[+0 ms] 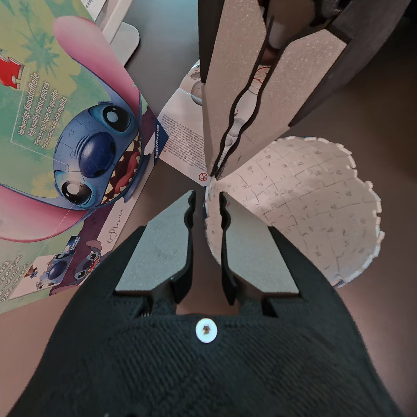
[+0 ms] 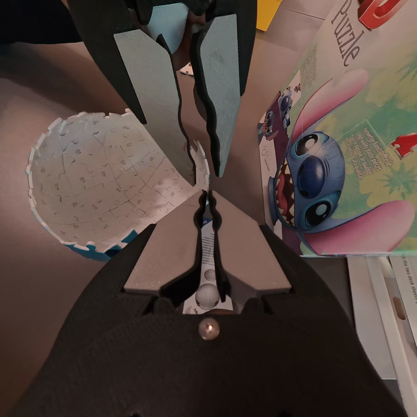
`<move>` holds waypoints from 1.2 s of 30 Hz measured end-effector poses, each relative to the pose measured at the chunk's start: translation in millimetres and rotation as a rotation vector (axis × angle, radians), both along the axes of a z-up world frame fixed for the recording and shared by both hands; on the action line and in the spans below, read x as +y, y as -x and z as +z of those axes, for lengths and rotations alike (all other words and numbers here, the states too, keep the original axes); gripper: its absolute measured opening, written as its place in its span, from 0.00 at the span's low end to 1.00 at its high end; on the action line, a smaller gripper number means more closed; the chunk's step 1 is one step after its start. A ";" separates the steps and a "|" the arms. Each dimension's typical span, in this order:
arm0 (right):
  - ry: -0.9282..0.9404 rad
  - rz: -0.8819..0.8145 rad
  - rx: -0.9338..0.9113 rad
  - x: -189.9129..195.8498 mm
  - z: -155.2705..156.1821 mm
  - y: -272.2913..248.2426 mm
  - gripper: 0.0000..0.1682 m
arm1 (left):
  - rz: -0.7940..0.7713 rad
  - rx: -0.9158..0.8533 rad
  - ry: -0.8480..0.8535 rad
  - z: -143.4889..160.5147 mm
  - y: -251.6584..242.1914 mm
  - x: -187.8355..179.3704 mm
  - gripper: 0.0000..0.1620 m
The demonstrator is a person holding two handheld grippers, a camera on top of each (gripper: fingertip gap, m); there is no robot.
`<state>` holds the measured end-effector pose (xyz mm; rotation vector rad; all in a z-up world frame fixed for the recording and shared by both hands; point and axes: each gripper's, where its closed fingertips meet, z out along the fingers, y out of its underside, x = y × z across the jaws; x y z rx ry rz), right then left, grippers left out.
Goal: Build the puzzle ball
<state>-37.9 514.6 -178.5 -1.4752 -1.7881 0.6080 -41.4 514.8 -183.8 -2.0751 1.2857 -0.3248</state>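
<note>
The half-built puzzle ball is a white bowl of numbered pieces with a jagged rim and a blue outside, lying open on the brown table; it also shows in the right wrist view. My left gripper is open and straddles the bowl's near rim, one finger inside and one outside, with a gap beside the rim. It also shows in the right wrist view. My right gripper is shut, its tips at the same rim spot, facing the left gripper. A thin pale sliver sits between its tips; I cannot tell what it is.
The puzzle box with a blue cartoon creature lies flat beside the ball. A white folded leaflet lies under the right gripper. A loose white piece lies farther off. White sheets and a yellow object sit at the edges. My left and right fingertips are right by each other.
</note>
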 end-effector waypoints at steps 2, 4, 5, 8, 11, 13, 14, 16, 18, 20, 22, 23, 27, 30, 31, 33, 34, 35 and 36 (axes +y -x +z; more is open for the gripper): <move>-0.017 -0.003 -0.004 0.5 0.0 -0.2 0.00 | 0.002 0.003 0.002 -1.6 0.5 1.0 0.11; -0.023 -0.004 -0.008 0.4 0.0 -0.5 0.00 | 0.000 0.004 0.001 -2.5 0.2 1.6 0.10; -0.025 -0.004 -0.009 0.4 0.1 -0.5 0.00 | -0.001 0.006 0.000 -3.2 0.1 1.8 0.10; -0.029 -0.005 -0.009 0.5 0.1 -0.8 0.00 | -0.007 0.004 -0.013 -2.2 -0.8 3.0 0.06; -0.030 -0.008 -0.010 1.1 0.1 -1.0 0.00 | -0.016 0.001 -0.015 -2.5 -2.2 2.9 0.03; -0.029 -0.008 -0.008 0.9 0.2 -0.8 0.00 | -0.020 0.004 -0.014 -3.5 -2.3 2.7 0.03; -0.030 -0.008 -0.008 0.9 0.1 -0.8 0.00 | -0.021 0.005 -0.009 -4.2 -2.4 2.3 0.04; -0.032 -0.007 -0.009 1.0 0.1 -0.8 0.00 | -0.021 0.005 -0.004 -5.4 -2.9 1.9 0.05; -0.031 -0.007 -0.008 1.0 0.0 -0.8 0.00 | -0.021 0.011 -0.006 -6.7 -2.8 2.5 0.05; -0.028 -0.007 -0.008 1.2 0.0 -1.0 0.00 | -0.022 0.013 -0.012 -6.9 -2.9 3.3 0.03; -0.027 -0.006 -0.006 1.3 0.1 -1.0 0.00 | -0.022 0.012 -0.014 -6.8 -2.9 3.8 0.03; -0.026 -0.006 -0.005 1.4 0.1 -0.9 0.00 | -0.022 0.011 -0.016 -6.8 -3.0 3.9 0.02; 0.031 0.009 0.013 -0.2 0.0 -0.9 0.00 | -0.021 0.003 -0.011 -6.7 -3.0 3.2 0.02; 0.105 0.018 0.024 1.0 -2.9 -1.3 0.02 | -0.022 -0.007 -0.002 -6.5 -3.1 2.8 0.02; 0.127 0.020 0.021 1.6 -5.2 -1.2 0.03 | -0.022 -0.013 0.002 -6.4 -3.3 2.7 0.02; 0.161 0.032 0.033 1.4 -7.8 1.4 0.05 | -0.024 -0.022 0.011 -6.4 -3.8 2.3 0.02; 0.170 0.038 0.040 1.3 -8.4 3.3 0.05 | -0.025 -0.024 0.012 -6.5 -4.2 2.3 0.02; 0.174 0.047 0.045 1.0 -8.4 5.3 0.04 | -0.026 -0.022 0.011 -6.6 -4.2 2.3 0.02; 0.173 0.060 0.046 0.1 -8.2 6.7 0.03 | -0.023 -0.012 0.007 -7.4 -2.9 2.8 0.02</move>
